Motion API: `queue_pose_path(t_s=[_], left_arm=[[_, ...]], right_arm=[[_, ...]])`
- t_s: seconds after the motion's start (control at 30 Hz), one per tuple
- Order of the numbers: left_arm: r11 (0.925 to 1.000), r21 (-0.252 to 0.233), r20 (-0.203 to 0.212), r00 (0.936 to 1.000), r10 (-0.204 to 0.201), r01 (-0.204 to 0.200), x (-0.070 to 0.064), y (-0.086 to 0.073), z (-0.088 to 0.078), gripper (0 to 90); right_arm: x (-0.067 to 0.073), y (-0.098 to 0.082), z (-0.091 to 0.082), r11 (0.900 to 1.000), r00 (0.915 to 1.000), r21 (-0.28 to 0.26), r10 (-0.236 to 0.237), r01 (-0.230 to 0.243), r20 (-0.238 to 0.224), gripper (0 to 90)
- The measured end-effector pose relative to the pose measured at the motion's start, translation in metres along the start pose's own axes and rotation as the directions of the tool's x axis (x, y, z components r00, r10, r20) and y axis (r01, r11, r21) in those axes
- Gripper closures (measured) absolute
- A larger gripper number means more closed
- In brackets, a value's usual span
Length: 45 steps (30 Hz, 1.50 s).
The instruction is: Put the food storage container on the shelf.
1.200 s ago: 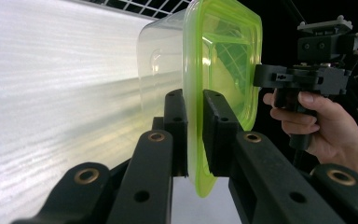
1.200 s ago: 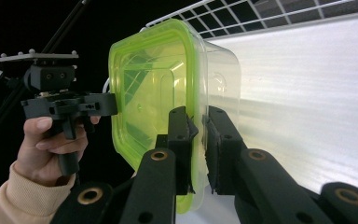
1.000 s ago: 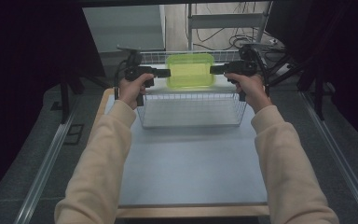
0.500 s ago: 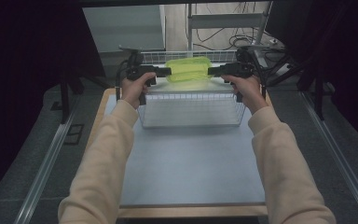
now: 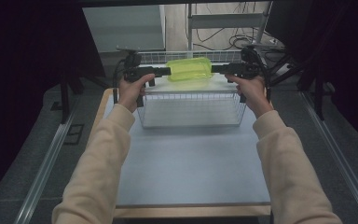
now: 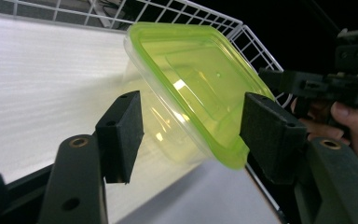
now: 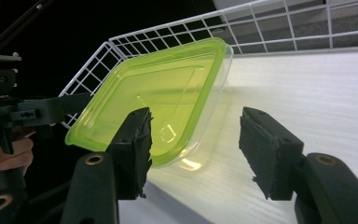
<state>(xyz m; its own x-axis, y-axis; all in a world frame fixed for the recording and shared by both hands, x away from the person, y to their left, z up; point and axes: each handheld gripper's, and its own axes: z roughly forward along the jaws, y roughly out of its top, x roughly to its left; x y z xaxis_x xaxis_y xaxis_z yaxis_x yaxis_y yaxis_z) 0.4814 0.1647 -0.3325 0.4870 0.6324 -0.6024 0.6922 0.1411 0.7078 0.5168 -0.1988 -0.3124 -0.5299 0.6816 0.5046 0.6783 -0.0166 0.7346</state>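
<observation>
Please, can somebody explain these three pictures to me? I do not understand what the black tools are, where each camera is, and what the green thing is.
A person holds a hand tool with two black jaws in each hand: the left gripper and the right gripper. One picture comes from a camera above the table. The other two come from cameras riding on each gripper, looking along its jaws. On the table stands a white wire basket. In it lies a clear plastic container with a green lid, tilted. Both grippers' jaws have just been opening; the container sits between the pads at each end, but they no longer press on it, so it is released.
</observation>
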Motion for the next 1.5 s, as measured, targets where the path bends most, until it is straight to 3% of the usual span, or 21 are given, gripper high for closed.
queue_pose_path(t_s=[0.17, 0.43, 0.5, 0.8, 1.2, 1.5], left_arm=[[0.9993, -0.006, 0.014, 0.9992, 0.037, -0.037, -0.006, -0.012, -0.010, 37.0], [0.9980, -0.010, 0.050, 0.9967, 0.064, -0.063, -0.014, -0.036, -0.023, 36.9], [0.9959, -0.007, 0.045, 0.9949, 0.090, -0.090, -0.018, -0.043, -0.027, 36.9], [0.9913, -0.013, 0.086, 0.9875, 0.132, -0.131, -0.030, -0.077, -0.042, 37.0], [0.9920, -0.006, 0.090, 0.9880, 0.126, -0.126, -0.016, -0.130, -0.051, 37.2], [0.9892, 0.013, 0.087, 0.9858, 0.144, -0.146, -0.010, -0.167, -0.049, 37.1]], right_arm=[[0.007, -0.007, -0.013, 0.999, 0.9989, -0.019, -0.047, 0.047, -0.006, 41.3], [0.012, -0.029, -0.032, 0.997, 0.9960, -0.037, -0.070, 0.068, -0.057, 39.2], [0.013, -0.035, -0.035, 0.997, 0.9954, -0.042, -0.072, 0.070, -0.063, 38.9], [0.019, -0.065, -0.050, 0.991, 0.9855, -0.048, -0.131, 0.126, -0.108, 37.7], [0.008, -0.116, -0.057, 0.989, 0.9791, -0.035, -0.144, 0.141, -0.144, 36.6], [-0.004, -0.153, -0.055, 0.990, 0.9765, -0.020, -0.140, 0.139, -0.163, 36.2]])
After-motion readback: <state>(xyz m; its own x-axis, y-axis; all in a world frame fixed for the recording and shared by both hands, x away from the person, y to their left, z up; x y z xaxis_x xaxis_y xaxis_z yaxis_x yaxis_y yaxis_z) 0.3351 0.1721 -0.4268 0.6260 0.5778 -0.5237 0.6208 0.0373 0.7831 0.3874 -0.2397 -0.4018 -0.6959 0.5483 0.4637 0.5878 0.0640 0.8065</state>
